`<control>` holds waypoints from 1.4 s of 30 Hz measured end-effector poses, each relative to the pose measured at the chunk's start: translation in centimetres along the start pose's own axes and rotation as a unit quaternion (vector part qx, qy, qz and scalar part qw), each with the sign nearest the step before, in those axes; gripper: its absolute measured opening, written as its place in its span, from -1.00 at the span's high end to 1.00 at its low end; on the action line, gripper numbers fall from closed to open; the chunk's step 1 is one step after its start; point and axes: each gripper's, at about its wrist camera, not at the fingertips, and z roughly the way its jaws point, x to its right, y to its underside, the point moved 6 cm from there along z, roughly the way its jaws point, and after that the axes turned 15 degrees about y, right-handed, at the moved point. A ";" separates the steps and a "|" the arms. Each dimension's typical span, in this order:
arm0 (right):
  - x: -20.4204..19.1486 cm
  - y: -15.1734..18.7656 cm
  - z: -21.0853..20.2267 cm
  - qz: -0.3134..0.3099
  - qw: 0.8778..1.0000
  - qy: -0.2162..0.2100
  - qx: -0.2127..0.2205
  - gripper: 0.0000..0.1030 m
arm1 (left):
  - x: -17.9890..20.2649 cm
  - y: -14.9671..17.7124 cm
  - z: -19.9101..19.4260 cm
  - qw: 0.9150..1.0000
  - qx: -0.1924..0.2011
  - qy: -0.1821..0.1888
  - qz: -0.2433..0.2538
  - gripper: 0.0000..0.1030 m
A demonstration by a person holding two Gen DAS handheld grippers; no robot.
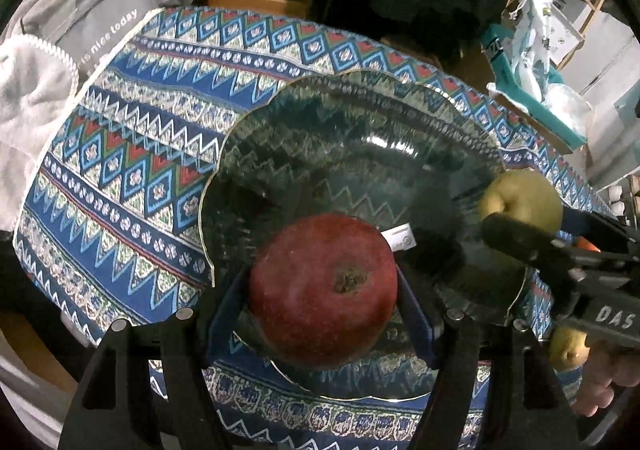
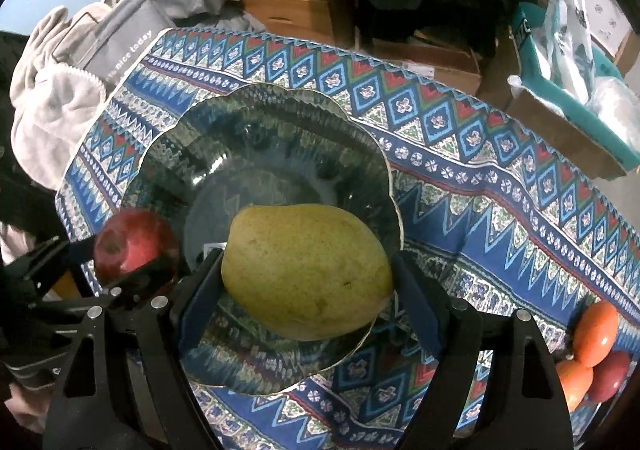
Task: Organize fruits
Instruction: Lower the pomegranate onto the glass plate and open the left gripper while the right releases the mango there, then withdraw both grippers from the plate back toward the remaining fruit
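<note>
Two grippers hang over the glass bowl point(image 1: 304, 122): the left gripper point(image 1: 324, 290) clamps a red apple point(image 1: 324, 290) at lower centre, the right gripper point(image 2: 308, 274) clamps a pear point(image 2: 308, 270).

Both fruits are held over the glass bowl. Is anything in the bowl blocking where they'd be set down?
Nothing visible does. The red apple in the left gripper and the pear in the right gripper hang above the glass bowl, which holds no fruit.

apple point(image 1: 324, 290) over bowl point(image 1: 280, 130) left | pear point(image 2: 306, 270) right | bowl on tablecloth point(image 1: 132, 154)
</note>
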 end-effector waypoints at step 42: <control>9.5 2.4 -14.6 0.068 0.979 0.114 0.156 -0.61 | 11.9 -0.2 -8.0 0.986 0.094 0.029 0.138 -0.67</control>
